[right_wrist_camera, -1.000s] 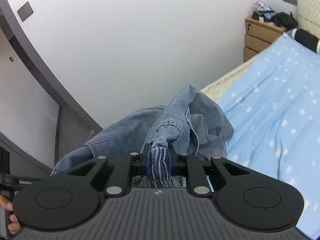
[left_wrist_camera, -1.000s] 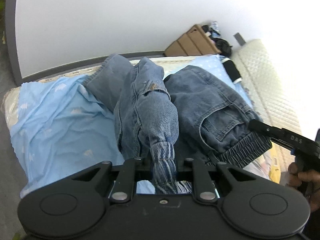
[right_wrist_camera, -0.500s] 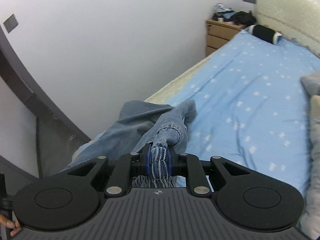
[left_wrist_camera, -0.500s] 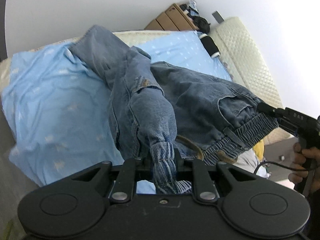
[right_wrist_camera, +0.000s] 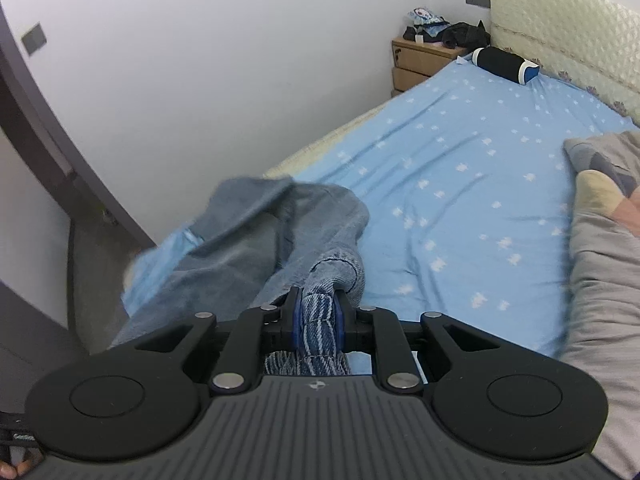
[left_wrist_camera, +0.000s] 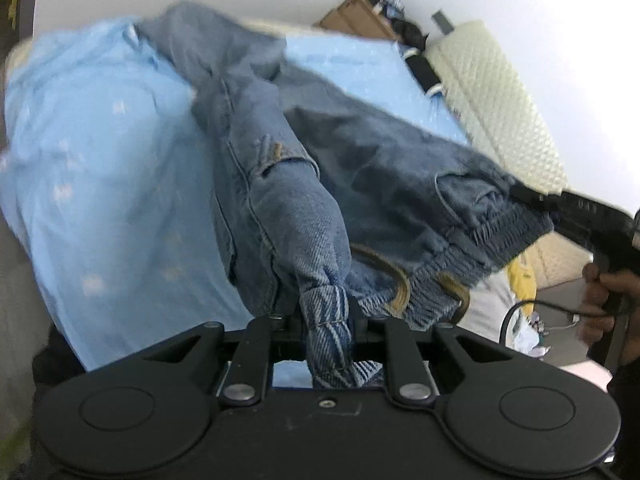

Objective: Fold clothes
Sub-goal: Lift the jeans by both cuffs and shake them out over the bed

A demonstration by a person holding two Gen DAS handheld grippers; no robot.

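L gripper [left_wrist_camera: 326,322] is clamped tight on a bunched ribbed edge of the denim jeans [left_wrist_camera: 384,168], jaws nearly together w/ only cloth between. R gripper [right_wrist_camera: 317,316] is likewise pinched shut on a striped ribbed fold of the same jeans [right_wrist_camera: 256,232], blue pads [right_wrist_camera: 297,322] pressing each side. Jeans hang lifted between the two tools, legs trailing down onto the near-left corner of the bed's blue sheet [right_wrist_camera: 460,184]. L wrist view alone shows the stretched waistband w/ tan drawcord [left_wrist_camera: 394,276], the R tool seen from outside at far right biting the waistband, and the hand [left_wrist_camera: 608,300] on its grip plus a cable. R wrist view alone shows the wooden nightstand [right_wrist_camera: 420,64] far back, dark bolster [right_wrist_camera: 506,65] by the headboard [right_wrist_camera: 560,20], and a grey blanket [right_wrist_camera: 600,280] at right.
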